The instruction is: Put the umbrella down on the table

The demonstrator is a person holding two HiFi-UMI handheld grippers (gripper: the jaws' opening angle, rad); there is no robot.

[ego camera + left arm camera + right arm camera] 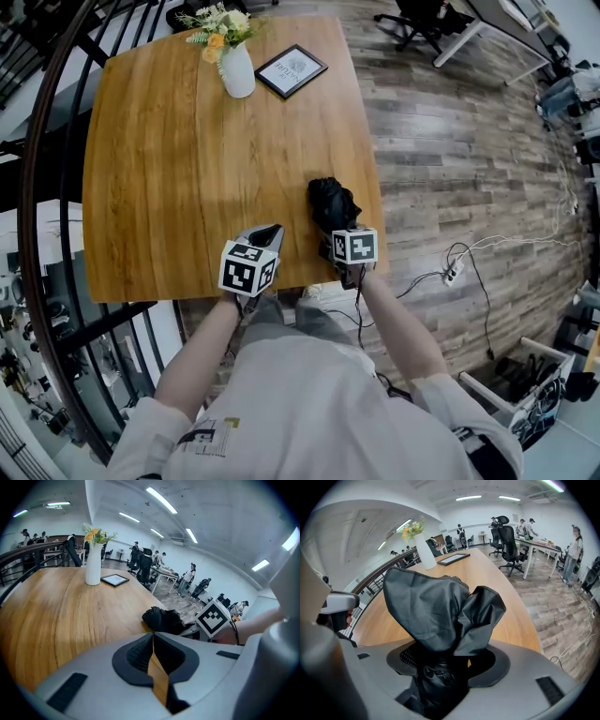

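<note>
Umbrella [436, 606] clamped in right tongs [440, 667], left tongs [154, 663] closed alongside

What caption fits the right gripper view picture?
Right tongs clamped on a folded black umbrella over a wooden table.

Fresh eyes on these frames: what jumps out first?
The crumpled black umbrella clamped in the right gripper, over the near right edge of the wooden table. To its left, the left gripper is shut on nothing. At the far end stand a white vase of flowers and a framed card.
</note>
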